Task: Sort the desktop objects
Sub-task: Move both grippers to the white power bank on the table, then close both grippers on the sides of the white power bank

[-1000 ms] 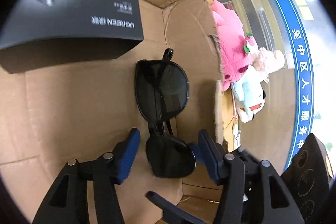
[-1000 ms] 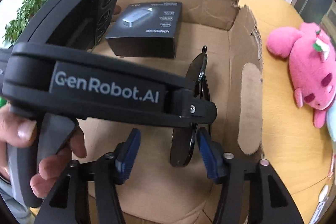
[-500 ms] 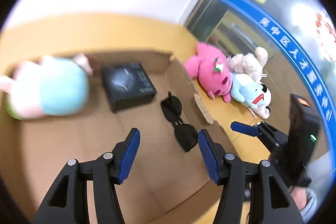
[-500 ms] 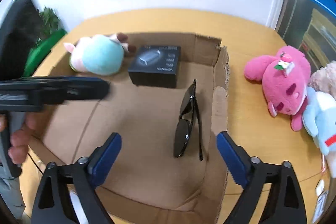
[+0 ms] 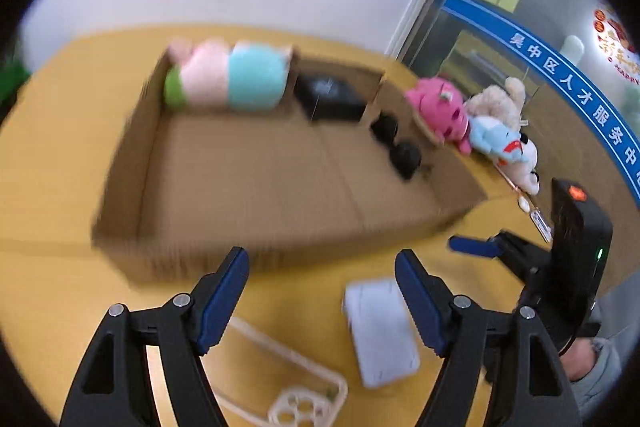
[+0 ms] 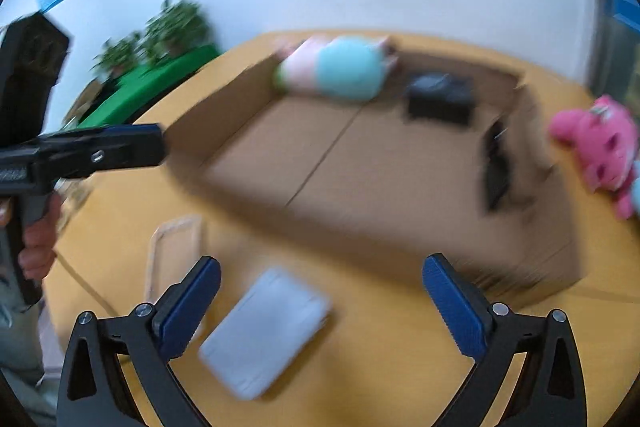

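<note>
A shallow cardboard box lies on the yellow table. In it are black sunglasses, a black carton and a pink-and-teal plush. A white flat box and a clear phone case lie on the table in front of the cardboard box. My left gripper is open and empty above them. My right gripper is open wide and empty over the white box.
A pink plush, a beige plush and a blue-white plush lie to the right of the box. Green plants stand at the far left. The right gripper shows in the left wrist view.
Both grippers have pulled back and up out of the box, leaving the sunglasses inside. The right gripper has opened wider. The white box and phone case have come into view.
</note>
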